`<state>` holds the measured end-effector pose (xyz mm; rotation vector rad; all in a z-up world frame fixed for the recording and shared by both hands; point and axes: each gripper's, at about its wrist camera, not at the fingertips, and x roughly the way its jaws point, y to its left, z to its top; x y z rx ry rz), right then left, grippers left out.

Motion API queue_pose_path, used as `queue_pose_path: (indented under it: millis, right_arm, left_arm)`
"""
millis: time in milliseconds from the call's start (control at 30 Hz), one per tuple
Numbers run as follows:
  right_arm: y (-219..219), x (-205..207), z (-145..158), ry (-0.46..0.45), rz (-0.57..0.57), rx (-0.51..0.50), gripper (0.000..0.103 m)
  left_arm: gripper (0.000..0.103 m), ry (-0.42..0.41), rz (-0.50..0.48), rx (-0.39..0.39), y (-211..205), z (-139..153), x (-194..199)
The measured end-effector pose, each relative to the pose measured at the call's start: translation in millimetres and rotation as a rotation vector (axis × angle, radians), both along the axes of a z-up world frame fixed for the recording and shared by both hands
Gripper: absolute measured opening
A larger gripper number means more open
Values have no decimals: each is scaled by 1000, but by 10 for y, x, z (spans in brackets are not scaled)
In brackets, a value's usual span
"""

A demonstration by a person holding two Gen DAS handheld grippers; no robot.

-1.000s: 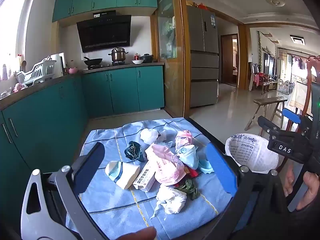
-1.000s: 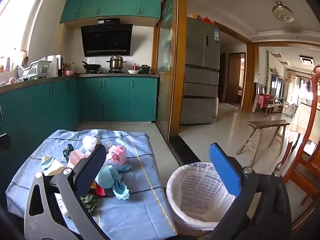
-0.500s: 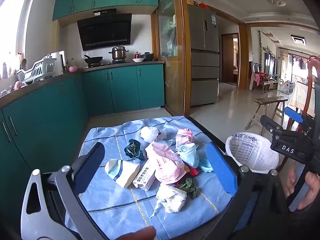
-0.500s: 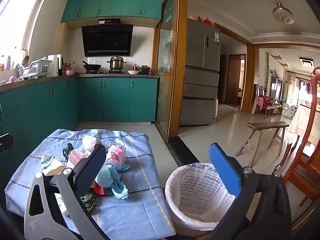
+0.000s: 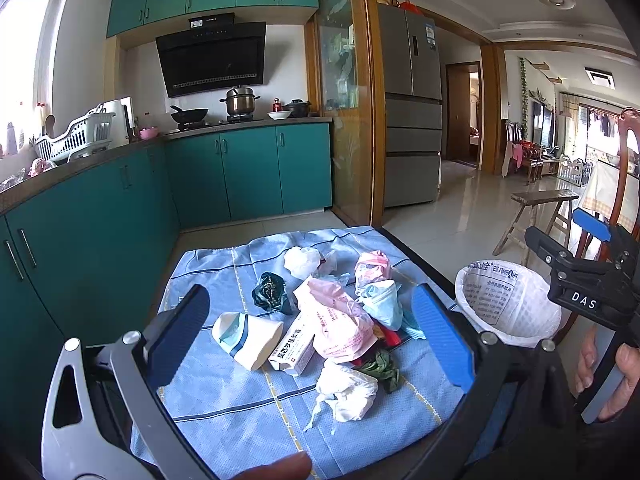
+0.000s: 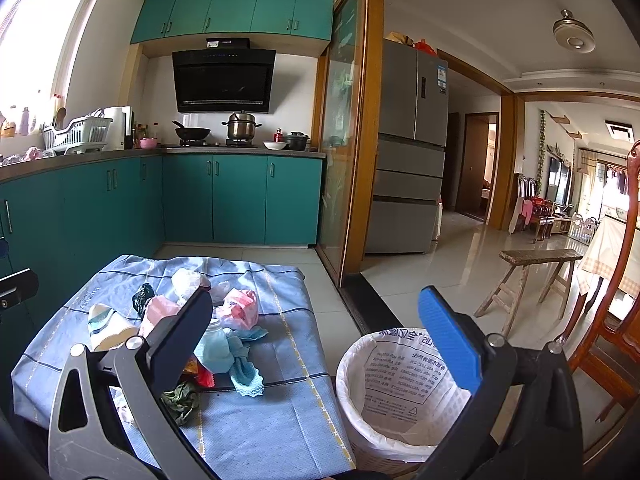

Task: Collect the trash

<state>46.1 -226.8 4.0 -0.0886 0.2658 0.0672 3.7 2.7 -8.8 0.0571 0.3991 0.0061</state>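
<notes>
Left tongs (image 5: 316, 332): I see them spread wide and gripping nothing, hovering above the tabletop (image 5: 224, 412), which is covered with a blue checked cloth.
Right tongs (image 6: 320, 340): I see them spread wide as well and gripping nothing; their blue finger (image 6: 450, 340) hangs over the trash bin (image 6: 400, 392).
Trash pile: between the left tongs' fingers in the left wrist view, lying in a loose cluster on the cloth.
Paper cup (image 5: 246, 338): on its side, nearest the left tongs' dark finger (image 5: 178, 330).
Small carton (image 5: 294, 346): just beside the cup, touching the pink plastic bag (image 5: 340, 320).
White crumpled wad (image 5: 346, 394): closest to the left tongs' base, with a green scrap (image 5: 382, 366) beside it.
Dark green wrapper (image 5: 270, 294): beyond the cup, farther from the tongs.
Light blue wad (image 5: 384, 306): near the left tongs' blue finger (image 5: 442, 338).
Trash bin: white-lined, standing on the floor, to the right of the tabletop and directly below the right tongs.
Hand (image 5: 608, 376): I see it gripping the right tongs' handle at the right edge of the left wrist view.
</notes>
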Motion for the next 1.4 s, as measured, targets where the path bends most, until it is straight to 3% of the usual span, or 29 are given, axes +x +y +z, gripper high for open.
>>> queue_pose_path:
  millis: [1400]
  right_arm:
    - [88,-32,-25,-9,31,-21,101]
  left_arm:
    - [100,24,19,-8,44,-44,27]
